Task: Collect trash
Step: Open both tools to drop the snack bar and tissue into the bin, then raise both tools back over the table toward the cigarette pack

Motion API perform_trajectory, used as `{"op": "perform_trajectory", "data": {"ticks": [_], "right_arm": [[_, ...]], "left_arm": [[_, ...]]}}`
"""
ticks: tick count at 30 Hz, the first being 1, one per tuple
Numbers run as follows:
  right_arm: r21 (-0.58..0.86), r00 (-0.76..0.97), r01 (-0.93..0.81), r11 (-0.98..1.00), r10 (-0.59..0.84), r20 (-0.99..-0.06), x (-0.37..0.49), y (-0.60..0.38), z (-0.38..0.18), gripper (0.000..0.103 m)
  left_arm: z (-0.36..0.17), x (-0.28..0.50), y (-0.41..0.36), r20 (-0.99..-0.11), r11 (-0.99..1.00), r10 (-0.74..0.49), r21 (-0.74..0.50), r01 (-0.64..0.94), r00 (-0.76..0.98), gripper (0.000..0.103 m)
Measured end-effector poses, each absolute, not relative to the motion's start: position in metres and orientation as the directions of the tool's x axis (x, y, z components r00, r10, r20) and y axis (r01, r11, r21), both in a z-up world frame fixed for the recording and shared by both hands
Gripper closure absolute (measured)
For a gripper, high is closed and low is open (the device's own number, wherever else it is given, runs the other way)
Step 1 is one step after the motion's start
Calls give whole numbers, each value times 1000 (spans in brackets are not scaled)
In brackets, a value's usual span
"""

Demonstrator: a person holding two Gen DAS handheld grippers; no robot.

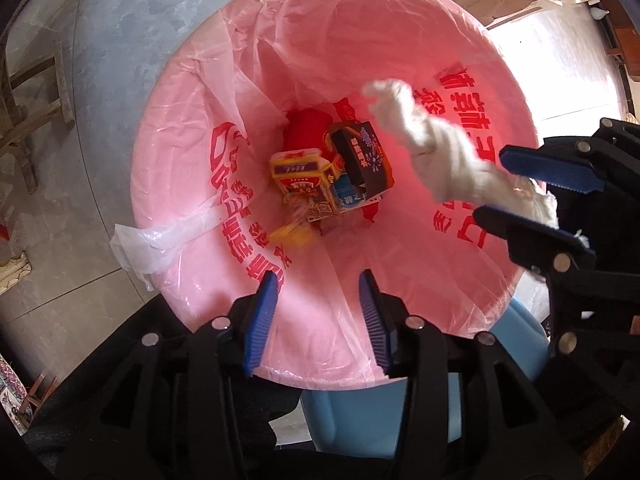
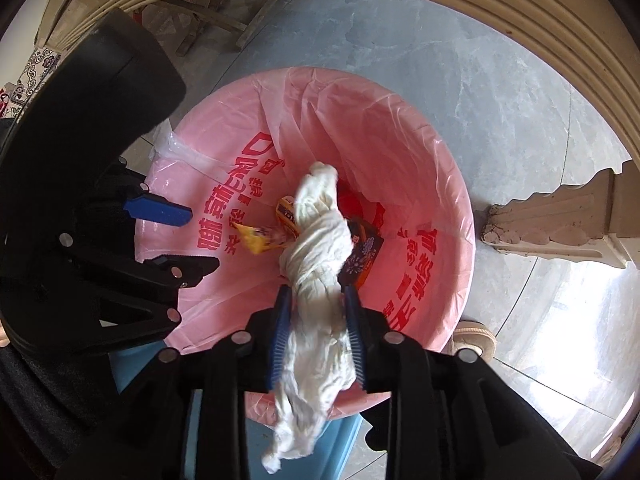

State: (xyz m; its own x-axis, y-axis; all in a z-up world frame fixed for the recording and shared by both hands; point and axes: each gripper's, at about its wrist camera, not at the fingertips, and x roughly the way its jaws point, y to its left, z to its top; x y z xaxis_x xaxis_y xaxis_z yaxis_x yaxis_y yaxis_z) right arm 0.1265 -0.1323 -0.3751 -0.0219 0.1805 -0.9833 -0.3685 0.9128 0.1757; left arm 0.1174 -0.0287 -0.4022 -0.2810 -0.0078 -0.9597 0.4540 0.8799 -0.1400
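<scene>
Blue pads of our right gripper (image 2: 317,330) pinch a twisted white tissue (image 2: 316,280).

We hold it over the pink-lined bin (image 2: 432,184); our left gripper (image 1: 318,316) gapes wide and bare above cartons (image 1: 320,178).

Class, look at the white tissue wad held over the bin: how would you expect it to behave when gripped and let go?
The tissue wad looks soft: it twists and bulges between the right gripper fingers, so it probably squashes rather than resists. Its free end droops toward the bin, suggesting it is floppy and light. Released, it would likely drop slowly and might snag on a pad.
</scene>
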Motion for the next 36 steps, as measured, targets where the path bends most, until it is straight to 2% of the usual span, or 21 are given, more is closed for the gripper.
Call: {"op": "perform_trajectory", "data": {"ticks": [3, 11, 14, 18, 22, 28, 32, 36], "right_arm": [[170, -13, -369, 914, 178, -984, 126, -132, -374, 54], [175, -22, -369, 913, 179, -984, 125, -132, -375, 53], [176, -25, -372, 911, 180, -983, 125, -131, -375, 53], [173, -26, -385, 907, 176, -984, 121, -128, -371, 53], [157, -12, -428, 890, 168, -986, 112, -120, -356, 52], [110, 54, -534, 838, 163, -985, 94, -107, -304, 47], [81, 117, -583, 808, 182, -976, 89, -100, -257, 41], [49, 176, -623, 781, 201, -964, 87, -92, -208, 38]], "left_arm": [[-403, 119, -25, -959, 886, -10, -140, 442, -284, 55], [-404, 123, -24, -961, 883, -1, -131, 452, -277, 48], [-403, 123, -26, -963, 883, 9, -119, 454, -269, 42], [-393, 119, -26, -965, 879, 14, -113, 463, -261, 41], [-380, 114, -23, -972, 870, 34, -86, 485, -233, 36], [-321, 103, -5, -988, 855, 25, -57, 515, -149, 35], [-264, 106, 15, -998, 863, 0, -33, 504, -65, 32], [-205, 116, 30, -1000, 876, -20, -10, 482, 16, 30]]}}
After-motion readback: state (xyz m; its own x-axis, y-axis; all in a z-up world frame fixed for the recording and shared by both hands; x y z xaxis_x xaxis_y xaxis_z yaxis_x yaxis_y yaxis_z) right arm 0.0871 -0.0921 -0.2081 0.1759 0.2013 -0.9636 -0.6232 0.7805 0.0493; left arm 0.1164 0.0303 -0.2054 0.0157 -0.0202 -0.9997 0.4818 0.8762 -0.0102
